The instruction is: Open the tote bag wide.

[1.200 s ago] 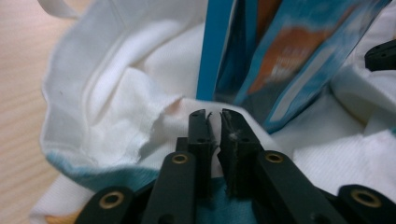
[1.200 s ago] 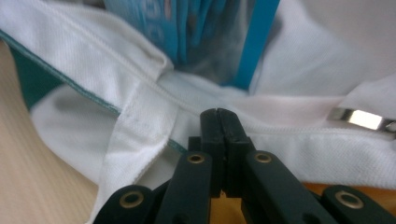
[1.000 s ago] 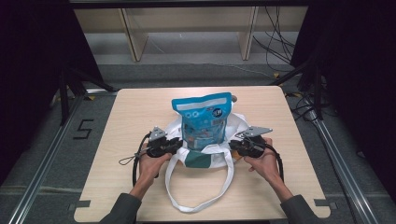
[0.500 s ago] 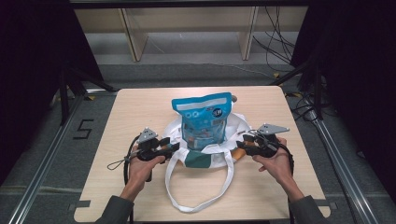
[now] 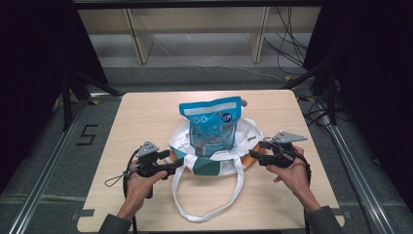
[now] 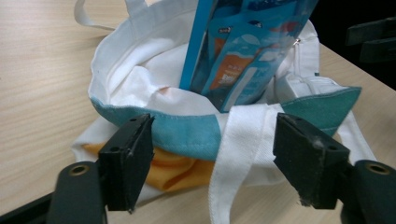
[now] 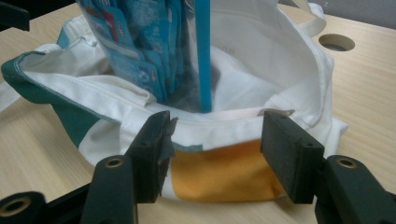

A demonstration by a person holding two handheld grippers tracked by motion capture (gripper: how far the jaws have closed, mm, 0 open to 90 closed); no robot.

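White canvas with a teal band — the tote bag [image 5: 214, 151] sits slumped open at the middle of the wooden table [image 5: 146, 112], with the blue pouch [image 5: 212, 126] standing upright inside it, its top well above the rim; the white handles [image 5: 204, 204] loop toward the near edge. A second ago both grippers were at the bag's rim, close in on either side; now the left gripper [image 5: 178, 165] and the right gripper [image 5: 255, 157] have drawn back outward, and their jaws have just been opening — each pair stands apart with nothing pinched, the teal hem and a strap lying beyond the left pair, the orange panel [image 7: 219, 177] beyond the right. That reads as a release: the pouch looks bagged and the rim let go. Bare tabletop lies left, right and near; the far edge is close behind the pouch; a round hole [image 7: 336, 42] sits in the table beside the bag.
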